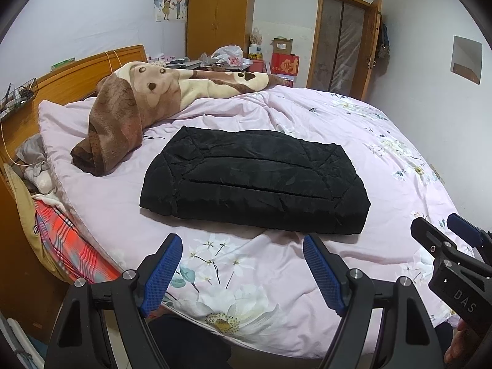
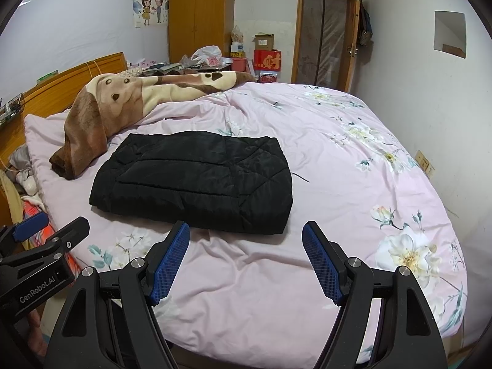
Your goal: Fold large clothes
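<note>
A black quilted jacket (image 1: 255, 181) lies folded into a flat rectangle on the pink floral bedspread (image 1: 353, 141); it also shows in the right wrist view (image 2: 196, 181). My left gripper (image 1: 243, 243) is open and empty, held above the bed's near edge, short of the jacket. My right gripper (image 2: 246, 230) is open and empty, just short of the jacket's near right edge. Each gripper shows at the side of the other's view: the right one (image 1: 442, 230) and the left one (image 2: 52, 221).
A brown and cream dog-print blanket (image 1: 138, 104) lies bunched at the far left of the bed, near the wooden headboard (image 1: 77, 73). A wardrobe (image 1: 220, 12), boxes and a door (image 1: 341, 40) stand behind. Clothes (image 1: 55, 233) hang off the bed's left side.
</note>
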Demonstrator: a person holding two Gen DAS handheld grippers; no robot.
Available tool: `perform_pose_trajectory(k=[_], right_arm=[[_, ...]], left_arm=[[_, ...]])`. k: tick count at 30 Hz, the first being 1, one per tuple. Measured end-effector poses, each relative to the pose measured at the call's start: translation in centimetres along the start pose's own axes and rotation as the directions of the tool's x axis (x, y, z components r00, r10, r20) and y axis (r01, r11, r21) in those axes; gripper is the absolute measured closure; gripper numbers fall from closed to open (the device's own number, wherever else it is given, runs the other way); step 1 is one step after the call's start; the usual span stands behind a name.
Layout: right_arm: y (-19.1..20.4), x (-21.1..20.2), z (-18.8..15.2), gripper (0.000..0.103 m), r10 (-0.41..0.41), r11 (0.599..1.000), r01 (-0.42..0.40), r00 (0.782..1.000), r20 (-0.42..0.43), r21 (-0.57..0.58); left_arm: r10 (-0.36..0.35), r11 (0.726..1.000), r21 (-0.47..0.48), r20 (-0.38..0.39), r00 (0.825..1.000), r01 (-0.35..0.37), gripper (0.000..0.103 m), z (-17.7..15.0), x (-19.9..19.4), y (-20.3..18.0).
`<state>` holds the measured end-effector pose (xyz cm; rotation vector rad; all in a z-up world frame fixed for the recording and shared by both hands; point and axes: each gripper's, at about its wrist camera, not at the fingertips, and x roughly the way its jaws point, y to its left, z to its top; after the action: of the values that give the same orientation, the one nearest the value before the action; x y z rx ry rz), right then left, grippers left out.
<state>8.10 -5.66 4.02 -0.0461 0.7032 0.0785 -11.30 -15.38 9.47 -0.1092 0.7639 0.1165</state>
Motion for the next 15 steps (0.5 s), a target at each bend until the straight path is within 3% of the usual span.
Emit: perform_pose_trajectory(k=[15], right_arm=[[0.22, 0.04, 0.0, 0.027, -0.001, 1.0, 0.001, 1.0, -0.001, -0.001]], left_arm=[[0.01, 1.0, -0.013, 0.012, 1.0, -0.01, 0.022, -0.5, -0.21, -0.04]])
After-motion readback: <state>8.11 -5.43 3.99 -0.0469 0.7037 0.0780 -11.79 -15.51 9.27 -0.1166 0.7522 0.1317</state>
